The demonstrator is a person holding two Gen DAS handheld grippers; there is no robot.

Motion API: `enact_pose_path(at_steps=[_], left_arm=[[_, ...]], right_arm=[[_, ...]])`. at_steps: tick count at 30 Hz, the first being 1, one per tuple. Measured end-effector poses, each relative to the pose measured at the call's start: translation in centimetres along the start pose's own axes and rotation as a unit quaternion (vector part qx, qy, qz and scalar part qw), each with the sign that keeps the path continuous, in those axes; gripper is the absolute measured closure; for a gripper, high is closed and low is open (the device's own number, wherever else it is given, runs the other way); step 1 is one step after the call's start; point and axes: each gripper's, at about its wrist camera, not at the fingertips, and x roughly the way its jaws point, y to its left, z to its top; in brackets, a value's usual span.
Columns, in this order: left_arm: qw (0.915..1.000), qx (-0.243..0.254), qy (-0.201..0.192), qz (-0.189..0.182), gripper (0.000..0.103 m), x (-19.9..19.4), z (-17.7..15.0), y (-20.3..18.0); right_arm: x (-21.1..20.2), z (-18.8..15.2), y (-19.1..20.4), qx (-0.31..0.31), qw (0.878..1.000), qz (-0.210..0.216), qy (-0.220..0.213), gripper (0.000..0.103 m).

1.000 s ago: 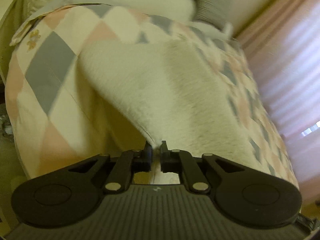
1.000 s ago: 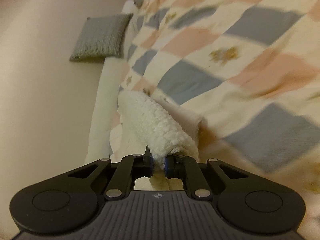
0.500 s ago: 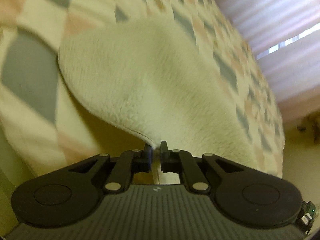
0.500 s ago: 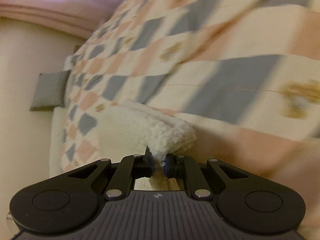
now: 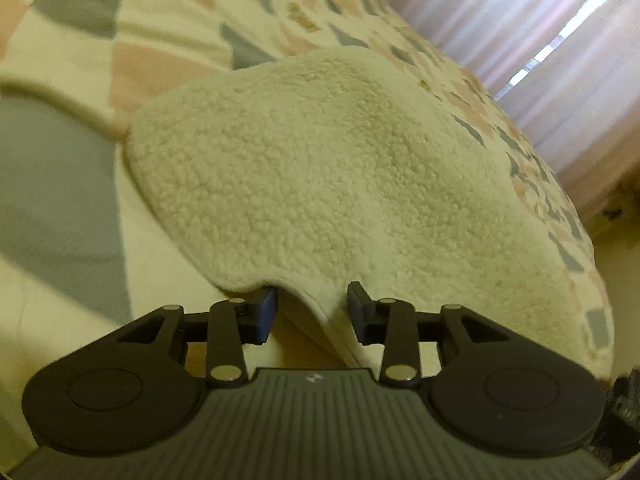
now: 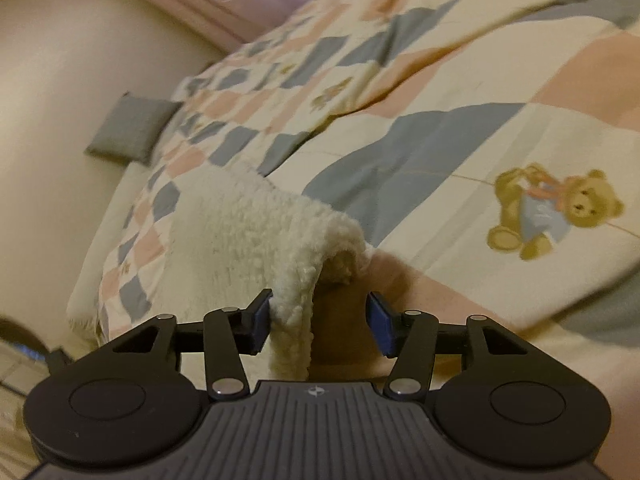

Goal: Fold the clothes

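On the left wrist view, I am seeing my left gripper (image 5: 312, 312) standing wide, the fleece garment (image 5: 328, 176) lying straight ahead on the patchwork quilt (image 5: 60, 168), its near hem sagging between the spread pads, unpinched. On the right wrist view, my right gripper (image 6: 316, 320) is likewise gaping, a folded cream corner (image 6: 296, 280) brushing its left pad (image 6: 262, 320); the garment is stretching away forward-left, nubbly and thick.

The quilt (image 5: 72, 36) is blurred; the fleece garment (image 5: 340, 184) hides its middle.
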Motion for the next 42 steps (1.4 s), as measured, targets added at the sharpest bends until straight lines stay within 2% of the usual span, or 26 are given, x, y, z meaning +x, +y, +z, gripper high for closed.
enact_pose_path(at_steps=[2, 5, 8, 12, 14, 17, 20, 23, 25, 27, 28, 30, 33, 35, 36, 37, 38, 39, 40, 41, 42], left_arm=[[0.9994, 0.033, -0.006, -0.007, 0.069, 1.0, -0.4, -0.1], [0.9958, 0.088, -0.022, -0.008, 0.066, 1.8, -1.3, -0.5], [0.9939, 0.104, -0.032, -0.016, 0.063, 1.6, -1.8, -0.4], [0.9984, 0.034, -0.019, -0.041, 0.055, 2.1, -0.9, 1.1], [0.9988, 0.0, -0.017, -0.046, 0.056, 2.0, -0.3, 1.7], [0.9985, -0.011, -0.031, -0.043, 0.056, 1.3, -0.5, 2.2], [0.9983, -0.021, -0.044, -0.031, 0.056, -0.1, -1.4, 3.0], [0.997, -0.047, -0.058, -0.019, 0.055, -2.1, -2.1, 3.9], [0.9952, -0.069, -0.069, -0.013, 0.053, -3.6, -2.5, 4.6], [0.994, -0.078, -0.076, -0.011, 0.046, -4.2, -2.6, 5.1], [0.9929, -0.091, -0.076, -0.009, 0.045, -4.2, -2.5, 5.5], [0.9908, -0.113, -0.07, -0.025, 0.036, -3.4, -2.0, 6.0], [0.9898, -0.123, -0.068, -0.025, 0.032, -2.3, -1.3, 5.9], [0.991, -0.113, -0.069, -0.018, 0.032, -1.6, -1.0, 5.2], [0.9914, -0.11, -0.069, -0.019, 0.032, -1.3, -1.1, 5.0], [0.9913, -0.109, -0.069, -0.024, 0.037, -1.0, -1.1, 4.8], [0.9912, -0.109, -0.07, -0.029, 0.053, -0.6, -1.2, 4.7], [0.991, -0.109, -0.07, -0.034, 0.096, -0.3, -1.2, 4.5], [0.9902, -0.107, -0.078, -0.047, 0.102, -0.2, -1.4, 4.1], [0.989, -0.104, -0.086, -0.06, 0.101, -0.2, -1.5, 3.8], [0.9904, -0.062, -0.108, -0.059, 0.101, -0.8, -1.9, 2.5]], right_arm=[[0.2, -0.2, -0.1, -0.04, 0.999, 0.009, -0.004, 0.042], [0.2, -0.2, -0.1, -0.101, 0.995, 0.014, -0.009, 0.039], [0.1, -0.1, 0.2, -0.137, 0.99, 0.019, -0.008, 0.037], [0.0, 0.0, 1.5, -0.17, 0.985, 0.001, 0.003, 0.036], [-1.0, -0.2, 2.7, -0.198, 0.98, -0.019, -0.009, 0.036], [-3.8, -1.7, 4.7, -0.248, 0.966, -0.052, -0.052, 0.036], [-6.7, -5.4, 6.8, -0.284, 0.954, -0.058, -0.078, 0.034], [-7.3, -9.8, 10.1, -0.347, 0.933, -0.067, -0.066, 0.034], [-6.8, -12.6, 12.5, -0.406, 0.91, -0.065, -0.052, 0.034], [-5.8, -15.2, 14.8, -0.457, 0.886, -0.07, -0.043, 0.034], [-5.2, -16.1, 15.6, -0.472, 0.878, -0.071, -0.041, 0.034], [-3.8, -17.2, 16.7, -0.486, 0.871, -0.072, -0.032, 0.033], [-0.9, -18.1, 17.2, -0.504, 0.858, -0.097, -0.014, 0.033], [1.4, -18.5, 17.1, -0.523, 0.842, -0.131, 0.001, 0.035], [2.4, -18.7, 16.7, -0.535, 0.831, -0.15, 0.008, 0.039], [3.3, -18.8, 16.3, -0.548, 0.819, -0.167, 0.013, 0.061], [3.7, -18.8, 15.9, -0.554, 0.813, -0.178, 0.019, 0.085], [4.0, -18.7, 15.4, -0.556, 0.81, -0.186, 0.025, 0.086], [3.8, -18.3, 15.0, -0.545, 0.818, -0.184, 0.03, 0.086], [3.4, -17.7, 14.7, -0.527, 0.831, -0.177, 0.036, 0.086], [2.9, -16.9, 14.4, -0.5, 0.849, -0.163, 0.041, 0.085]])
